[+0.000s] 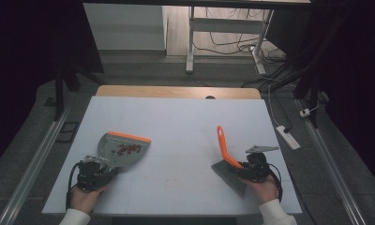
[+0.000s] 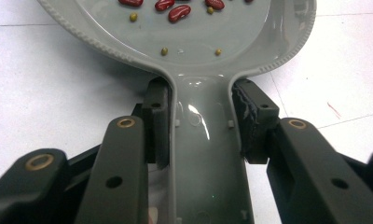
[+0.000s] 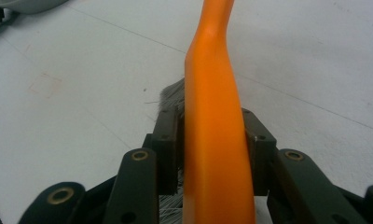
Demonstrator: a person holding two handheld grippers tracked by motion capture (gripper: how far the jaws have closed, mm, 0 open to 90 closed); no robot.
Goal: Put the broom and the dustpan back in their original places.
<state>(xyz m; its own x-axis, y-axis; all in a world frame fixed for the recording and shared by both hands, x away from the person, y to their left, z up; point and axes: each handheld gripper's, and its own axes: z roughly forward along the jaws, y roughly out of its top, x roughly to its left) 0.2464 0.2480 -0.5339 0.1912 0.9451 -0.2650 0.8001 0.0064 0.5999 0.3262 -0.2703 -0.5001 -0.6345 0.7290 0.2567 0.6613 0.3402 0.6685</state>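
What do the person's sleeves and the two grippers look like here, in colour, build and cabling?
Both sleeves are white: the left sleeve and the right sleeve. The left gripper and right gripper are black, each trailing a black cable. The right one carries a grey three-cornered plate on top. Close up, the fingers are black linked bars with brass-coloured pivot rings and dark flat pads.

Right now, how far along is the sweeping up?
Mostly done, it seems: the beans lie in the dustpan, and I see none loose on the table. In hand: the left gripper clamps the dustpan's handle, and the right gripper has the brush handle between its jaws, bristles on the table. Left, probably: emptying the pan and setting both down.
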